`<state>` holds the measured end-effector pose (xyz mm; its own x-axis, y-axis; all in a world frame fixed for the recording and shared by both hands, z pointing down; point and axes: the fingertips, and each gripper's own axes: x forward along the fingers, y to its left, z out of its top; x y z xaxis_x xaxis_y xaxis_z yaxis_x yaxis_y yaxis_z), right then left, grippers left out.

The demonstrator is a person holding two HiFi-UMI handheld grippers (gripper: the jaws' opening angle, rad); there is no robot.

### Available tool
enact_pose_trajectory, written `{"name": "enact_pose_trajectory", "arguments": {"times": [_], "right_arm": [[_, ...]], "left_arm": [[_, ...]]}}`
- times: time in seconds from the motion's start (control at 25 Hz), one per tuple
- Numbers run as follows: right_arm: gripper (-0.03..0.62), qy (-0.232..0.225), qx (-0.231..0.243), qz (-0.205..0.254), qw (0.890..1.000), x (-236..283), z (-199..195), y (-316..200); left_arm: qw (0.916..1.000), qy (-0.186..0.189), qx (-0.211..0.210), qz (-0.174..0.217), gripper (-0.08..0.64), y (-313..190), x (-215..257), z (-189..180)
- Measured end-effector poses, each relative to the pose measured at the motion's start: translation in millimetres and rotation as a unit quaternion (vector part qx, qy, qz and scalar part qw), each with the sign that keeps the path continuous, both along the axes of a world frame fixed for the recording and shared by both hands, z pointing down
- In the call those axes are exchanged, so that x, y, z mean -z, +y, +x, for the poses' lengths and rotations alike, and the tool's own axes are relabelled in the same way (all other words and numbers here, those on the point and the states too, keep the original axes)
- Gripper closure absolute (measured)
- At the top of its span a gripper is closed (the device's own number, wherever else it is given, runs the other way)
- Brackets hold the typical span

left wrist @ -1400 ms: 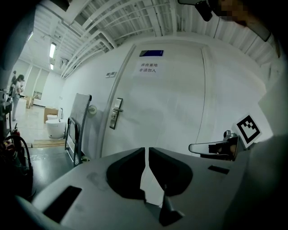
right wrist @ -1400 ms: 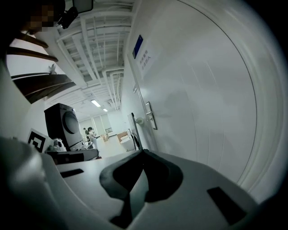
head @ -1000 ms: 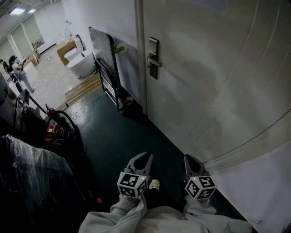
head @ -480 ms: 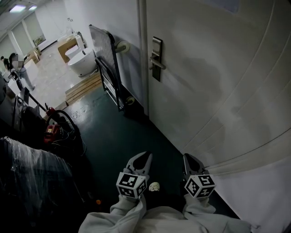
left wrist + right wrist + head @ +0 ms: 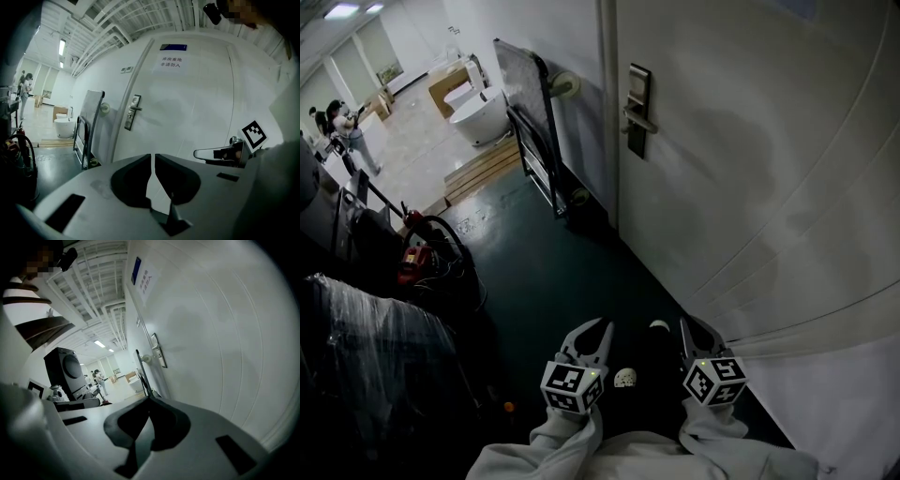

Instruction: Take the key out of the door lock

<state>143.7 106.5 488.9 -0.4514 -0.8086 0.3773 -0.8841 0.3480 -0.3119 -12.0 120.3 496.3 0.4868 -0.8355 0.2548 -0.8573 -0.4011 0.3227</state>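
Observation:
The grey door (image 5: 750, 169) fills the right side of the head view. Its metal lock plate with a lever handle (image 5: 638, 111) is far ahead of both grippers. I cannot make out a key at this distance. The plate also shows in the left gripper view (image 5: 132, 111) and in the right gripper view (image 5: 158, 352). My left gripper (image 5: 602, 325) is held low over the dark floor, jaws shut and empty (image 5: 153, 157). My right gripper (image 5: 687, 323) is beside it near the door's foot, also shut on nothing (image 5: 148, 399).
A hand trolley (image 5: 534, 131) leans on the wall left of the door frame. Behind it are a white toilet (image 5: 478, 112) and a wooden pallet (image 5: 483, 169). A red machine with hoses (image 5: 417, 258) and a plastic-wrapped bulk (image 5: 366, 347) stand left. A person (image 5: 347, 131) is far off.
The door and lock plate have shifted right and slightly nearer in the head view. Both grippers stay low and shut. A light shoe tip now shows between them.

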Motion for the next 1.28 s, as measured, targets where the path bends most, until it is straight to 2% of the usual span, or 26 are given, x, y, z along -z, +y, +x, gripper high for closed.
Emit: {"name": "enact_pose_trajectory", "arguments": {"times": [0.6,0.76,1.08,1.28], "right_arm": [[0.549,0.007,0.019,0.011,1.000,8,-16,-47],[0.549,-0.004,0.022,0.010,1.000,8,-20,-73],[0.549,-0.004,0.020,0.016,1.000,16,-18,-143],[0.549,0.004,0.035,0.020,0.999,21,-24,-194]], "left_arm": [[0.9998,0.004,0.017,0.000,0.526,-33,1,-12],[0.9998,0.004,0.020,0.000,0.526,-60,0,-15],[0.9997,0.005,0.021,0.009,0.526,-132,9,-16],[0.9995,0.011,0.029,0.008,0.526,-180,11,-17]]}}
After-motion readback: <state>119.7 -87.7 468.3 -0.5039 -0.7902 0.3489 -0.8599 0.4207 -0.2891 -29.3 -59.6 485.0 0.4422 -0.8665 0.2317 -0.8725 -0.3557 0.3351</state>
